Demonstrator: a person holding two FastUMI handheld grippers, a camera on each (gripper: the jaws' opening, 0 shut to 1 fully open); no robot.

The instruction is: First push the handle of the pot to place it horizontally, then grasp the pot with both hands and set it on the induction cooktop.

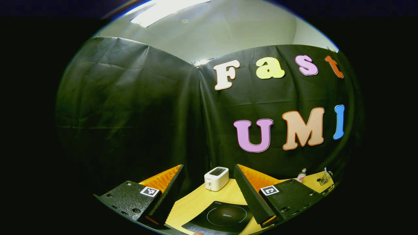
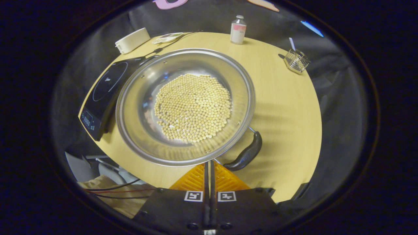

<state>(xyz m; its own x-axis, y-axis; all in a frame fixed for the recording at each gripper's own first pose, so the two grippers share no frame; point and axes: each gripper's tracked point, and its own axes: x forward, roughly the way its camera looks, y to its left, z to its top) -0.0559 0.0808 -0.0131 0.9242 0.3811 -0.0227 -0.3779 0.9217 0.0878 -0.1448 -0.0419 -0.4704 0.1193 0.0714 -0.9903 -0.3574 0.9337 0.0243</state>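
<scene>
A round, pale wooden table (image 2: 287, 98) is standing in a booth walled with black cloth (image 1: 130, 107); a white ceiling (image 1: 228, 29) with a bright light panel (image 1: 166, 9) is showing above the cloth in the left gripper view.

In the right gripper view, a wide steel pot (image 2: 185, 106) is sitting on the table, holding a layer of small yellow beans (image 2: 193, 107). Its left rim is lying just beside the black cooktop (image 2: 104, 89), possibly overlapping its edge. The pot's dark handle (image 2: 247, 154) is angling toward the camera at the lower right. The right gripper (image 2: 209, 168) is clenched, fingers pressed together with nothing between them, tips just at the near rim of the pot beside the handle.

Farther back on the table, a white toaster (image 2: 132, 40), a small bottle (image 2: 238, 30) and a wire holder (image 2: 296, 60) are standing well apart.

In the left gripper view, the left gripper (image 1: 209, 187) is hanging released, fingers spread wide, above the cooktop (image 1: 222, 217), with the toaster (image 1: 216, 178) beyond.
</scene>
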